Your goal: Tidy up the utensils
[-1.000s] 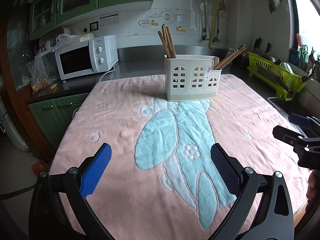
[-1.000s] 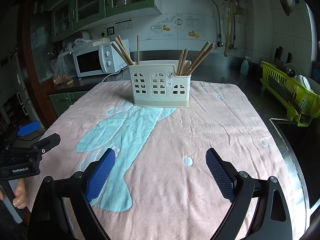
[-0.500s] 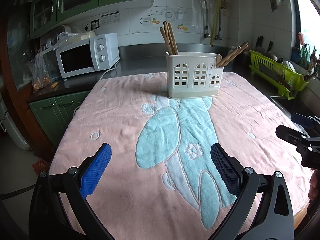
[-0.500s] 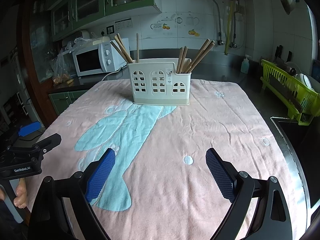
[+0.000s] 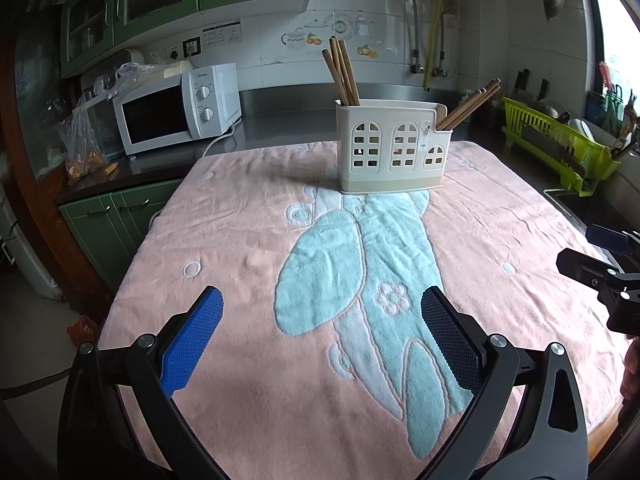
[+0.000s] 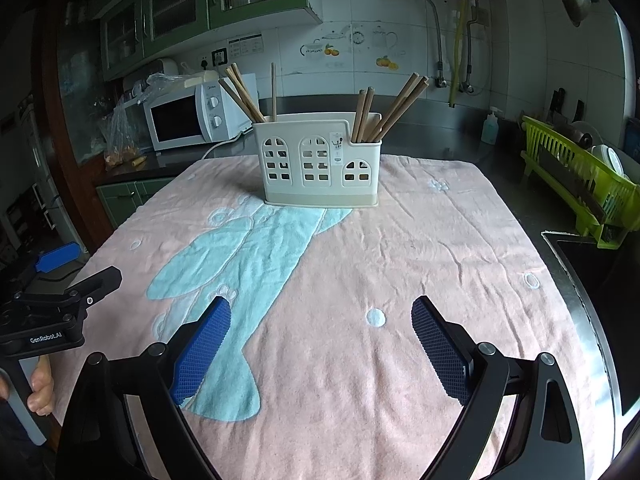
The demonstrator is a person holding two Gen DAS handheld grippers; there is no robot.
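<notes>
One cream utensil holder [image 5: 394,147] stood upright on the pink towel [image 5: 240,240] covering the surface, well ahead of both claws. From the right wrist view the holder [image 6: 320,160] carried two groups of wooden chopsticks: about four in the tall section on the left [image 6: 244,94] and about five in the low section on the right [image 6: 390,110]; the exact counts were hard to tell where sticks overlapped. The left claw [image 5: 322,340] hung released above the towel with nothing between its blue pads. The right claw [image 6: 321,346] was likewise spread wide and empty. One white microwave [image 5: 176,114] sat far off to the left, and one green dish rack [image 6: 580,184] far to the right.
</notes>
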